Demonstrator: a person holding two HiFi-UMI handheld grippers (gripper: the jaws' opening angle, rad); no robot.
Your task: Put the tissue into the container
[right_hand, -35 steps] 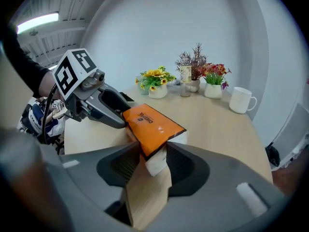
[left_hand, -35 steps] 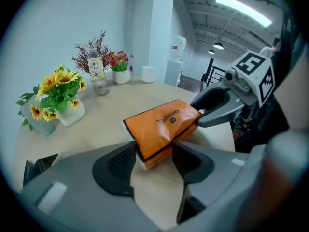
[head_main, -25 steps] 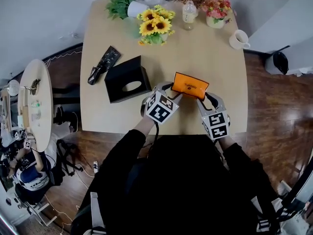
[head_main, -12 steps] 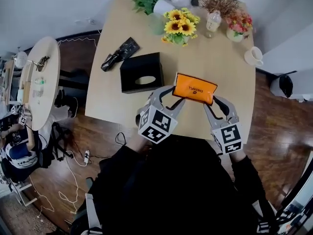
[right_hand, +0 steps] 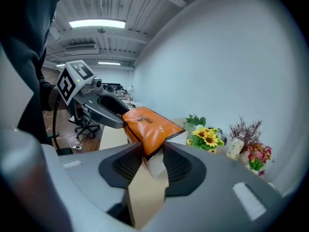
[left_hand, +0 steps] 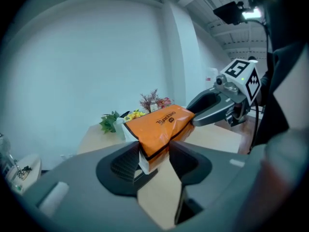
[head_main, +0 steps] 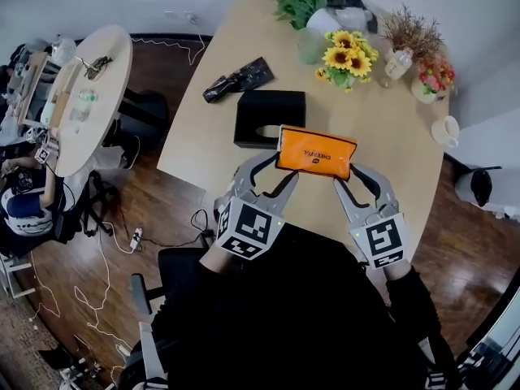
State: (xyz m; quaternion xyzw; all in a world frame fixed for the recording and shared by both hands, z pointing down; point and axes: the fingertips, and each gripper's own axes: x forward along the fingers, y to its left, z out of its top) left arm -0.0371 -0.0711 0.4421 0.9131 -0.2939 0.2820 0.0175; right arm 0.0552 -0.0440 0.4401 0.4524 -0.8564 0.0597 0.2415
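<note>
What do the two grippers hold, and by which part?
The orange tissue pack, one short end each: the left gripper pinches its left end, its jaws having just closed further on it, and the right gripper pinches its right end.

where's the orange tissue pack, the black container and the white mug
orange tissue pack (head_main: 317, 153), head view, middle of its printed face
black container (head_main: 272, 108), head view, top panel
white mug (head_main: 445, 131), head view, open top

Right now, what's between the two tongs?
The orange tissue pack, its ends pinched by the left tongs, just closing tighter, and right tongs; head view shows it.
</note>
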